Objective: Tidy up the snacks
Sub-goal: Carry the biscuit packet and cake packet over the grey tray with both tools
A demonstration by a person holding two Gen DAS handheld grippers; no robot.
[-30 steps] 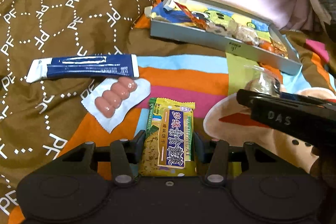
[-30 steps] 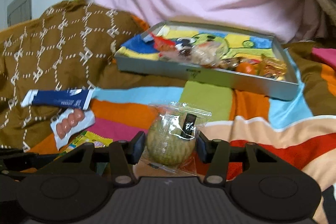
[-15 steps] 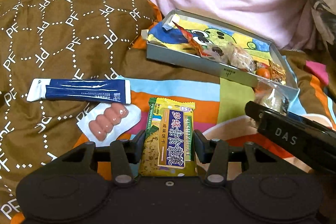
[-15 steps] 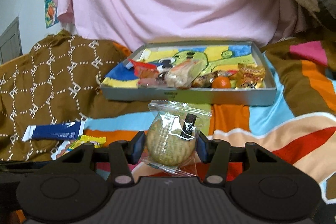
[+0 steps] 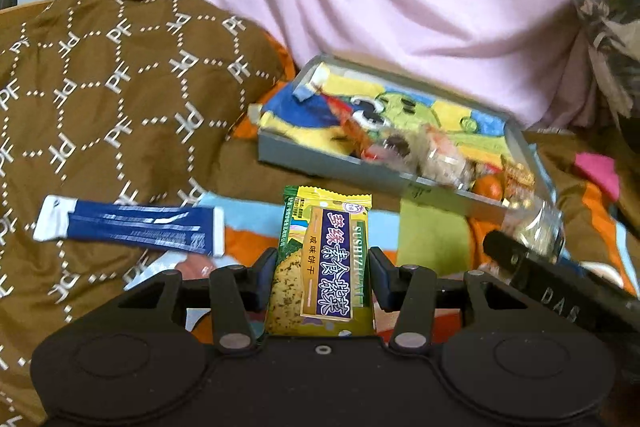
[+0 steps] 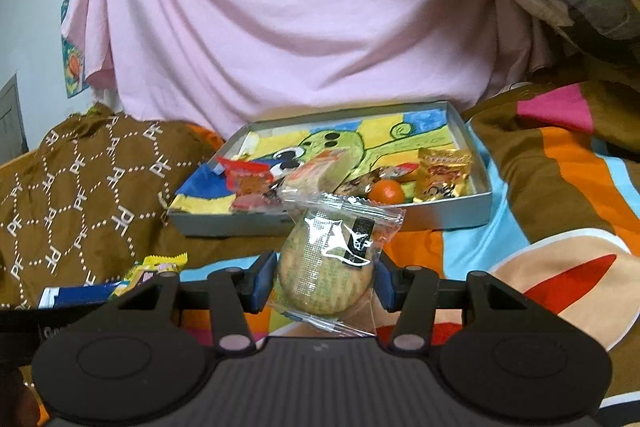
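Tray (image 6: 472, 217) part-filled. Left gripper (image 5: 323, 273) grasps biscuit pack (image 5: 326, 263), right gripper (image 6: 326, 277) grasps cracker (image 6: 326, 273); blue stick (image 5: 128, 230) left on blanket's brown edge.

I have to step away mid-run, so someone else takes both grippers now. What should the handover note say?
Left hand-held gripper: shut on the yellow-green biscuit packet, off the bed.
Right hand-held gripper: shut on the clear-wrapped round cracker, facing the tray.
Grey tray: on the blanket, already holding several snacks and a small orange.
Left to do: drop both packets in the tray, then fetch the blue stick packet on the bedding.
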